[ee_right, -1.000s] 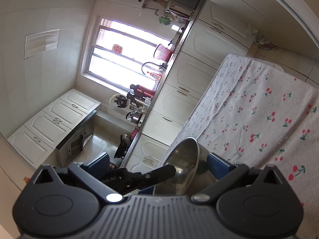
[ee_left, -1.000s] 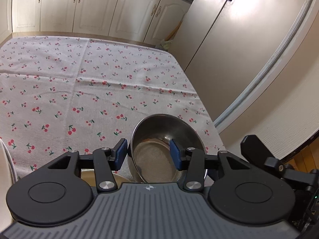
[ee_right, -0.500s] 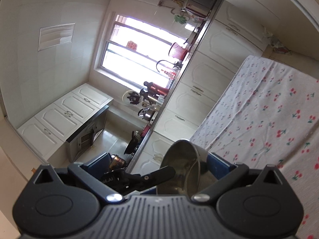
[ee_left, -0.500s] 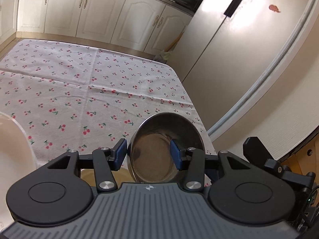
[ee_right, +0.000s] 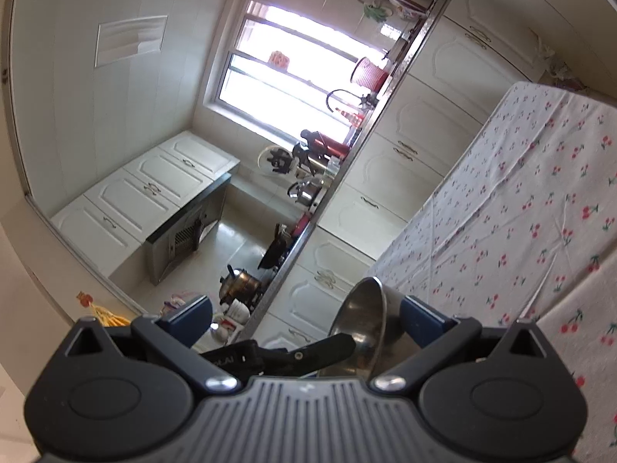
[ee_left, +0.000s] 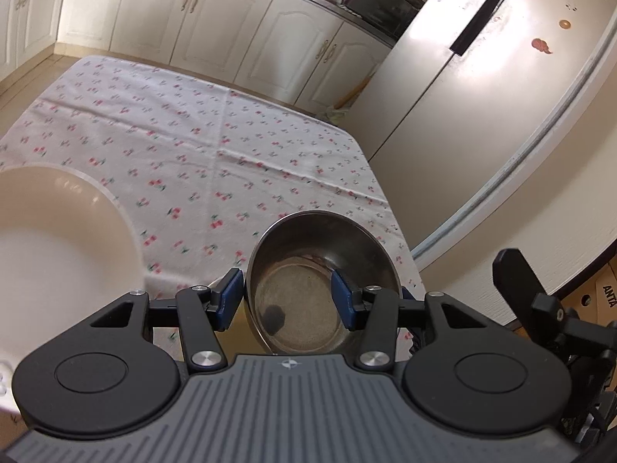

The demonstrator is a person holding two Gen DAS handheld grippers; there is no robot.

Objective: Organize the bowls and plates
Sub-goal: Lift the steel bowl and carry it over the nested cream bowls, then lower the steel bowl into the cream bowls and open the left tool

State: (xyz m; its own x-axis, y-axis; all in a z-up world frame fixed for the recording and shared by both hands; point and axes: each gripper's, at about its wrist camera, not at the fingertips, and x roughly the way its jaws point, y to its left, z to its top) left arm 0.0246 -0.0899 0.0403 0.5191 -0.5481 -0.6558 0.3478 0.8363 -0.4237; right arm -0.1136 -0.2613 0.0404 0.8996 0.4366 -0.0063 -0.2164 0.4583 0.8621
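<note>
A steel bowl (ee_left: 320,270) is tilted up off the cherry-print tablecloth (ee_left: 216,162), its inside facing the left wrist camera. My left gripper (ee_left: 287,299) stands open; its left finger is outside the bowl's rim and its right finger is inside the bowl, with a wide gap between them. A large white plate (ee_left: 58,254) lies at the left of that view. In the right wrist view the same bowl (ee_right: 364,324) shows edge-on between my right gripper's (ee_right: 308,316) wide-open fingers; the rim lies by the right finger and I cannot tell whether they touch.
The tablecloth's right edge (ee_left: 389,208) drops off close to the bowl, with a fridge (ee_left: 474,88) beyond. Kitchen cabinets (ee_left: 200,11) run along the far side. The other gripper's black arm (ee_left: 540,301) sits at the right.
Both cameras have risen and pulled back from the table with the bowl still tilted between the fingers. The white plate has come well into the left wrist view.
</note>
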